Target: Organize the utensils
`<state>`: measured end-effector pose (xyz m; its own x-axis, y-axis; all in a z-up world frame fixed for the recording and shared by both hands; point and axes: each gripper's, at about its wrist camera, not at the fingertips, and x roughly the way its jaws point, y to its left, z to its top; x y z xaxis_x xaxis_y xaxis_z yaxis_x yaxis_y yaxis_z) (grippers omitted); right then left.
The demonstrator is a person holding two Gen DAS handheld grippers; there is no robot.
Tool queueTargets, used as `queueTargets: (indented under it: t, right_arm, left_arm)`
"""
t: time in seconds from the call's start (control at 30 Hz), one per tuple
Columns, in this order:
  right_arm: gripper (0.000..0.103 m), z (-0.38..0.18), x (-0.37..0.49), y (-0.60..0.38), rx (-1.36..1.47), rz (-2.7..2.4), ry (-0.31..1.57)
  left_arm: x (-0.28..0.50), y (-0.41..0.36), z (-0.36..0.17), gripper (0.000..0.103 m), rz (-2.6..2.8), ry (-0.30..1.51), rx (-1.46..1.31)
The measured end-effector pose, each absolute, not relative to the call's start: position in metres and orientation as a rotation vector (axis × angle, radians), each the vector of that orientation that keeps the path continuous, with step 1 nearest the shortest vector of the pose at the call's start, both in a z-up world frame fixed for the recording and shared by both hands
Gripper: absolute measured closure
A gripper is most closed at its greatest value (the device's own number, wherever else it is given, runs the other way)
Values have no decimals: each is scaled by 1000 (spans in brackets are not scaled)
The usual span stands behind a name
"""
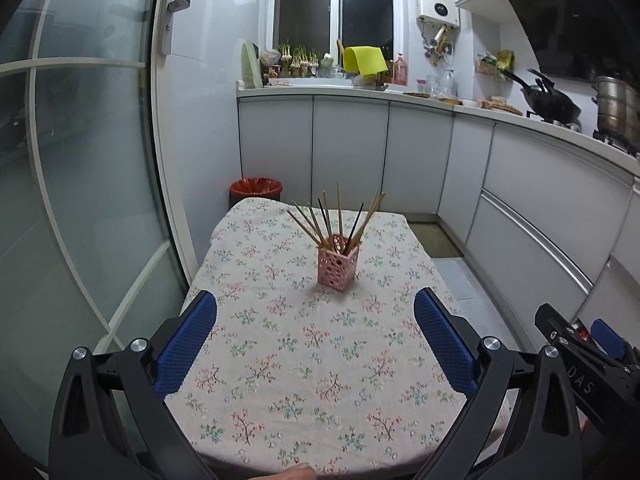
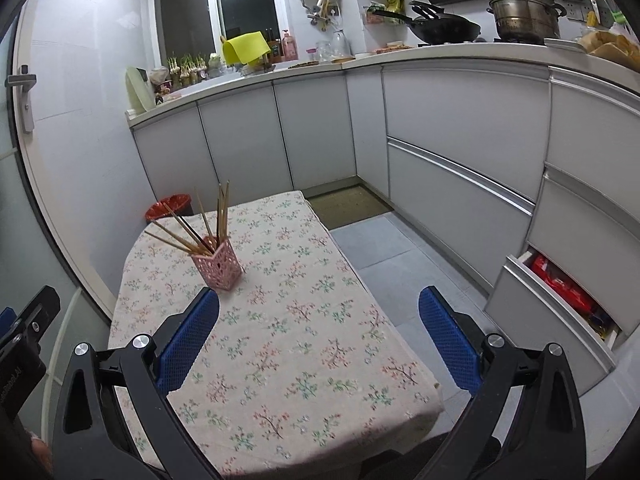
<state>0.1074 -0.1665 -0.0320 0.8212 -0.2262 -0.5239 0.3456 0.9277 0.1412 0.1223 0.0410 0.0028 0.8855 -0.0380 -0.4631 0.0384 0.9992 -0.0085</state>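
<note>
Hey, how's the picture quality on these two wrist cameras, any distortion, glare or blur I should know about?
Left wrist view: strong fisheye bending of the cabinets, dark window with reflected light, pink holder and chopsticks sharp, soft shadow beside it. Right wrist view: same barrel curve along the counter, bright glare in the upper left corner, black vignette at the edges, tablecloth in focus.

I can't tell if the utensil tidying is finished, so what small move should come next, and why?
Probably none but holding back: every chopstick in view already stands in the pink holder, the floral tablecloth shows nothing loose, and both the left gripper and right gripper are open and empty.
</note>
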Motion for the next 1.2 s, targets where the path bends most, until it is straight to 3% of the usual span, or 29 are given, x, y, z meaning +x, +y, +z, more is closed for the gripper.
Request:
queueTargets:
  t: [1.2]
  right_arm:
    - [7,-54,85,-172,256,-299,599]
  left_arm:
    - [104,25,-7,7,-33,488,39]
